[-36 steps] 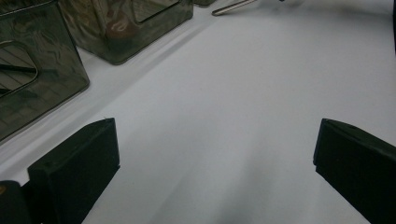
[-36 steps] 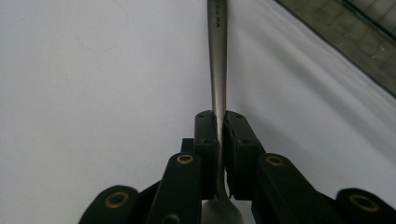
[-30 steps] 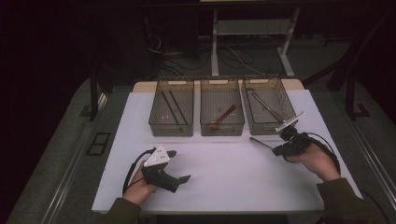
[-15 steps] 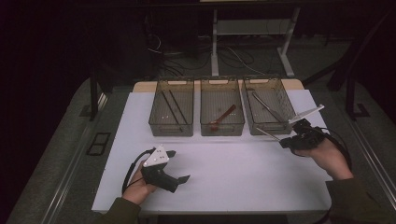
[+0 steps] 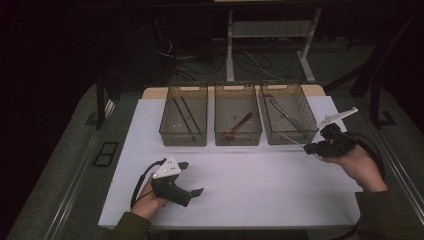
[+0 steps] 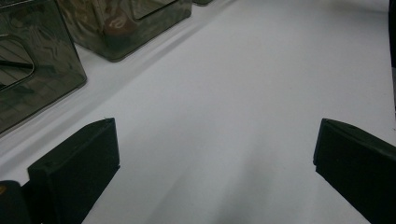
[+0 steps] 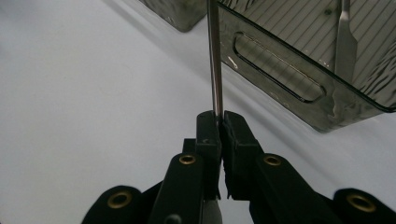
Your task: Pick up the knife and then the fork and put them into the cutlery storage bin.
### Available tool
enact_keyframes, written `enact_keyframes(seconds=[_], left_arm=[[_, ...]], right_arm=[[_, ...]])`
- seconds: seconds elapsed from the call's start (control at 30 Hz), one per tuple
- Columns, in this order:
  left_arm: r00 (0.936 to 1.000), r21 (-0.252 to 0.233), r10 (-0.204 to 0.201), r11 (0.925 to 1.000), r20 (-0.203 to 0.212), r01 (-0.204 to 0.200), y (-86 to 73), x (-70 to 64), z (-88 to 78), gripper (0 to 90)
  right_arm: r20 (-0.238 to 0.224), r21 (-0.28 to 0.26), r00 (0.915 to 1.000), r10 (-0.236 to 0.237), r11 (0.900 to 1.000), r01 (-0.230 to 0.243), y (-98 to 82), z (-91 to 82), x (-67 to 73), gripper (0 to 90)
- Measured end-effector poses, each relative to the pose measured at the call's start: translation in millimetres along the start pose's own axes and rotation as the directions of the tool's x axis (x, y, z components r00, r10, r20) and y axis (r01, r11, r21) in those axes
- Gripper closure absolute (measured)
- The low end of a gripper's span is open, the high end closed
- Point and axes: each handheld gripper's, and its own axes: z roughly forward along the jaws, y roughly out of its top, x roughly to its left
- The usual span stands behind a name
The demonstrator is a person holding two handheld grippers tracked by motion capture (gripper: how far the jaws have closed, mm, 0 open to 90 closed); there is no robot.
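- Right gripper (image 7: 218,122): jaws clamped on a thin metal utensil (image 7: 214,56), lifted beside the right bin (image 5: 289,111); placement judged outstanding.
- Left gripper (image 5: 187,179): jaws apart, idle.

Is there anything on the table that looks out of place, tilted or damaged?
Nothing looks damaged or spilled. The three bins stand in a straight row, with utensils inside. The one item outside a bin is a thin metal utensil, clamped in the right gripper beside the right bin. The left gripper is open and holds nothing.

Metal rod (image 7: 214,56) top cut off by frame edge; type unclear.
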Motion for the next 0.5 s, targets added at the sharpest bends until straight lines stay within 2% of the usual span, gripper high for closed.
enact_keyframes(seconds=[0.23, 0.37, 0.5], left_arm=[[1.0000, -0.007, 0.000, 1.0000, 0.001, 0.000, 0.3, -0.8, 1.1, 0.0], [1.0000, -0.007, 0.000, 1.0000, 0.001, 0.000, 0.2, -0.6, 1.4, 0.0], [1.0000, -0.008, -0.001, 1.0000, 0.001, 0.001, 0.3, -0.7, 1.1, 0.0]], right_arm=[[0.016, -0.039, 0.9999, 0.005, 0.999, -0.004, 8.6, -12.1, -2.9, 84.5], [0.030, -0.067, 0.9992, 0.025, 0.997, -0.022, 17.5, -17.5, -10.5, 84.4], [0.050, -0.077, 0.9977, 0.044, 0.996, -0.040, 31.1, -14.6, -21.8, 84.5]])
